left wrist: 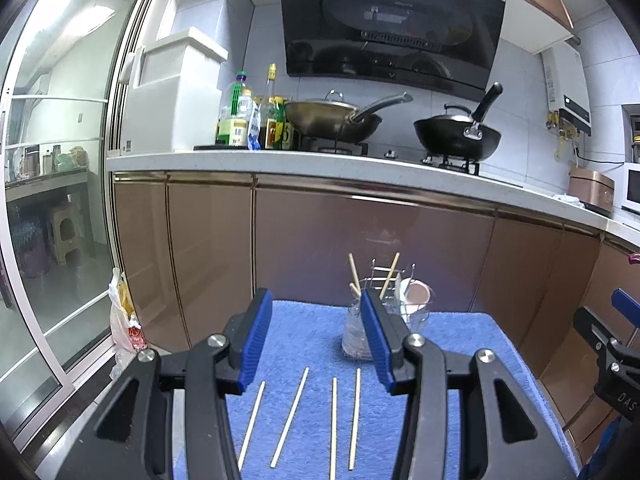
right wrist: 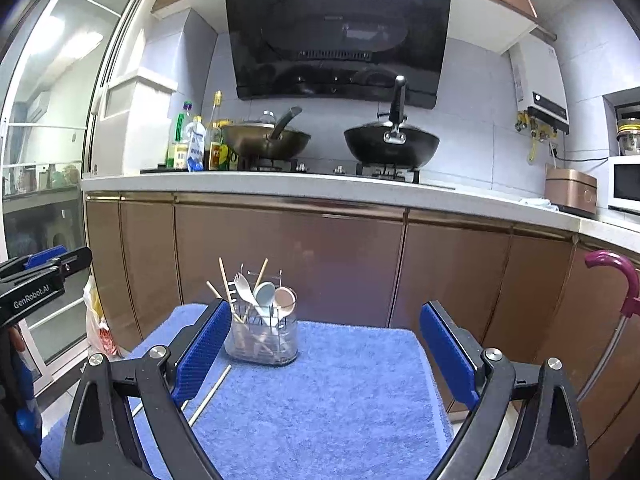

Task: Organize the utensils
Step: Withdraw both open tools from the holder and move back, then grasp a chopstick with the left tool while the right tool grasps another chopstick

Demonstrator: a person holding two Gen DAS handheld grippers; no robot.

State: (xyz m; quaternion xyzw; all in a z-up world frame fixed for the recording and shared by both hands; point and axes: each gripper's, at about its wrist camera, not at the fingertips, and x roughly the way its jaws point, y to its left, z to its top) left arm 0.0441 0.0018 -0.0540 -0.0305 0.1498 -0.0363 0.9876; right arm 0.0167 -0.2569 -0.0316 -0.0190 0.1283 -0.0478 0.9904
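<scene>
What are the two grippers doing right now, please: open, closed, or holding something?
Left gripper: open, holding nothing, above the loose chopsticks on the blue towel.
Right gripper: open wide, empty, facing the utensil holder.

A ribbed royal-blue pad facing is showing on each black-framed left gripper and right gripper. The towel is lying plain mid-blue. At its twelve o'clock, the clear holder is showing pale tan chopsticks, a white fork, a grey-blue spoon and a pinkish-beige spoon. The cabinets are gleaming coppery brown.
</scene>
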